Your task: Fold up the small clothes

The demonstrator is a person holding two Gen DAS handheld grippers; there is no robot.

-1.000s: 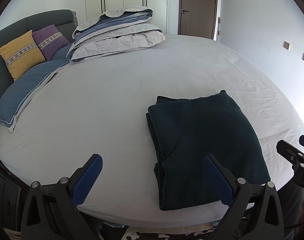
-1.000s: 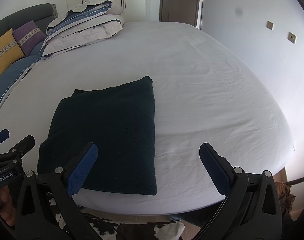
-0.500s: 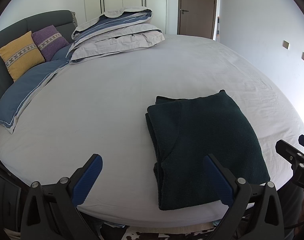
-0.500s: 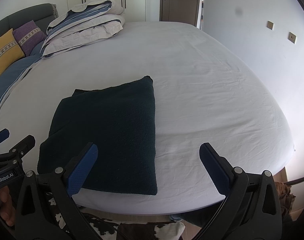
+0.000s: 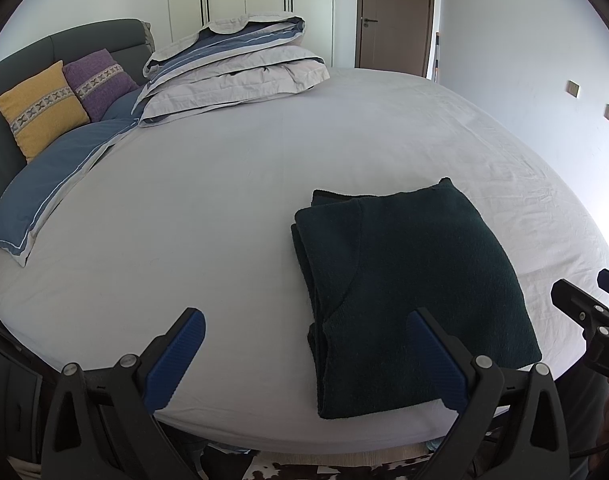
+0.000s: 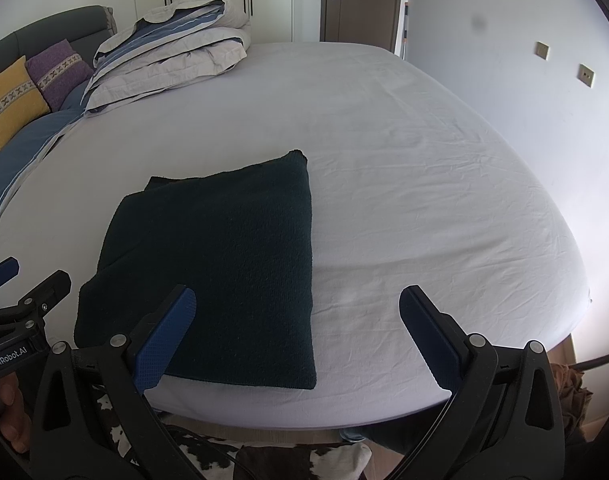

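Change since the earlier frames: none of note. The dark green garment (image 5: 408,292) lies in the same folded rectangle at the same spot, and both grippers stay in the same pose, jaws spread as before.

Item, task: dark green garment (image 6: 220,272), knit texture, folded flat into a rectangle, layered edges showing along its left side in the left wrist view. Location: on the white bed sheet (image 5: 224,208), near the bed's front edge.

Item: left gripper (image 5: 308,356), blue-padded fingers wide apart, holding nothing. It hovers at the front edge of the bed; its right finger overlaps the garment's near left part in view, its left finger is over bare sheet. Contact with the fabric cannot be told.

Item: right gripper (image 6: 296,332), blue-padded fingers wide apart, holding nothing. Its left finger overlaps the garment's near edge in view; its right finger is over bare sheet, well apart from the garment.

Other items: folded duvet (image 5: 232,68) at the far side of the bed; yellow cushion (image 5: 40,108) and purple cushion (image 5: 98,82) side by side against the grey headboard (image 5: 64,44); blue pillow (image 5: 60,176) in front of the cushions.
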